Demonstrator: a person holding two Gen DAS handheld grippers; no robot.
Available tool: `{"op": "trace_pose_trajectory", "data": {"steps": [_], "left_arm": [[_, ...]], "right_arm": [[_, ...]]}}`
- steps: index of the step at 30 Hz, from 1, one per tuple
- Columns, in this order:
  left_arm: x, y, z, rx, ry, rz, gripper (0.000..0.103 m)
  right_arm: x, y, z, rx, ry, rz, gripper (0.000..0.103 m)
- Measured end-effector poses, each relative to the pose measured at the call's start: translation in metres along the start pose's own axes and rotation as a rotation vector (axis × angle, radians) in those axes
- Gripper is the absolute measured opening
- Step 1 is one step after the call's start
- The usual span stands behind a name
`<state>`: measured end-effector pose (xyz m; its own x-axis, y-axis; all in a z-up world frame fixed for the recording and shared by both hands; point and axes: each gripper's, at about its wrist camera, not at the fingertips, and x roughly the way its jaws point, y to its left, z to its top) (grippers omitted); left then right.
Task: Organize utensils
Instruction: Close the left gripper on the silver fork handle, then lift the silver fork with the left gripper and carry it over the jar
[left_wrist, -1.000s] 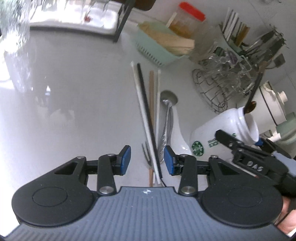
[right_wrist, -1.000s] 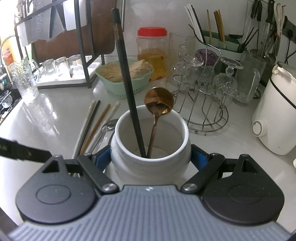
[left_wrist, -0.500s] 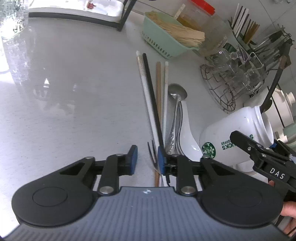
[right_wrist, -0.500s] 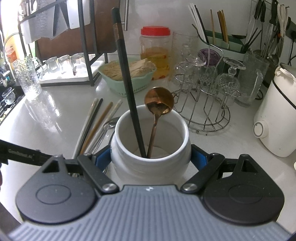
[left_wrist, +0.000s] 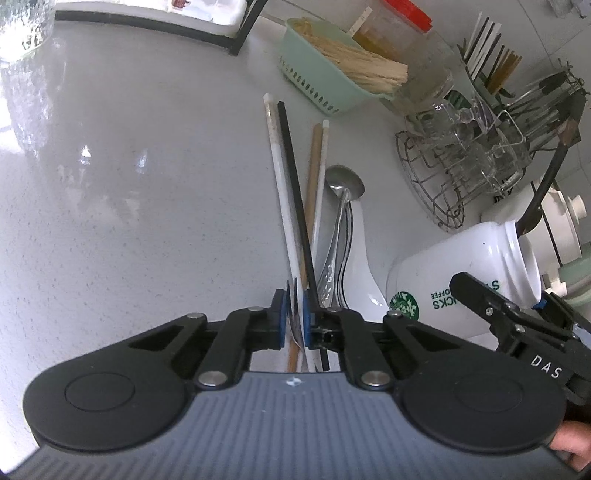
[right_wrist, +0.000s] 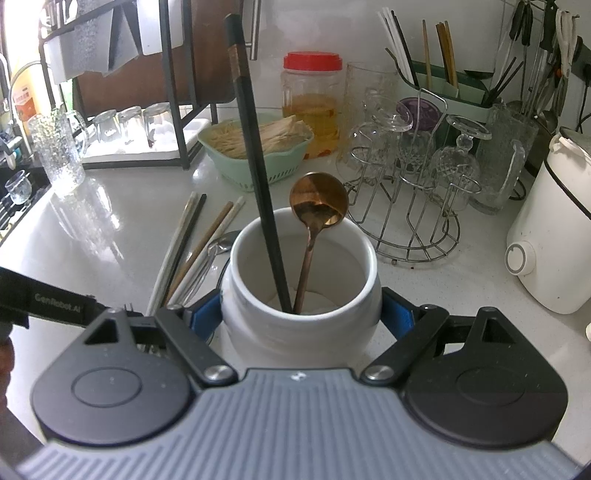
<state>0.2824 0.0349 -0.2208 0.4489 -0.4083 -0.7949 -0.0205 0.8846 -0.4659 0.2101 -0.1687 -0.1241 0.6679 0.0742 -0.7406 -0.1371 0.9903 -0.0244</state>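
Note:
My right gripper (right_wrist: 301, 319) is shut on a white Starbucks jar (right_wrist: 301, 280), seen also in the left wrist view (left_wrist: 461, 280). The jar holds a black chopstick (right_wrist: 255, 158) and a copper spoon (right_wrist: 318, 201). Loose utensils lie on the grey counter: a white chopstick (left_wrist: 279, 184), a black chopstick (left_wrist: 293, 184), a tan chopstick (left_wrist: 314, 173), a silver spoon (left_wrist: 341, 206) and a white ceramic spoon (left_wrist: 360, 266). My left gripper (left_wrist: 293, 321) is shut on a small fork (left_wrist: 295, 314) at the near end of this pile.
A mint basket of wooden sticks (left_wrist: 332, 74), a red-lidded jar (right_wrist: 312, 103), a wire rack of glasses (right_wrist: 410, 177) and a white cooker (right_wrist: 554, 229) stand at the back and right. A black shelf with glasses (right_wrist: 125, 125) stands at the back left.
My left gripper has moved forward over the pile's near end and closed its jaws on the fork. The right gripper keeps holding the jar in place.

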Motion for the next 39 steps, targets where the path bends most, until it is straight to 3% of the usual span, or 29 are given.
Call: {"op": "trace_pose_trajectory", "data": {"steps": [9, 22, 28, 39], "left_arm": [[-0.008, -0.008, 0.003, 0.024, -0.014, 0.037, 0.001], [-0.039, -0.028, -0.001, 0.056, -0.079, 0.107, 0.001], [-0.050, -0.033, -0.002, 0.011, -0.112, 0.169, 0.001], [-0.089, -0.048, 0.003, -0.039, -0.211, 0.235, 0.001]], "right_arm": [[-0.003, 0.001, -0.002, -0.009, 0.013, 0.007, 0.090], [-0.006, -0.002, -0.004, -0.046, 0.012, 0.049, 0.090], [-0.008, -0.006, -0.005, -0.096, 0.021, 0.105, 0.090], [-0.008, -0.003, -0.005, -0.136, 0.014, 0.131, 0.090]]}}
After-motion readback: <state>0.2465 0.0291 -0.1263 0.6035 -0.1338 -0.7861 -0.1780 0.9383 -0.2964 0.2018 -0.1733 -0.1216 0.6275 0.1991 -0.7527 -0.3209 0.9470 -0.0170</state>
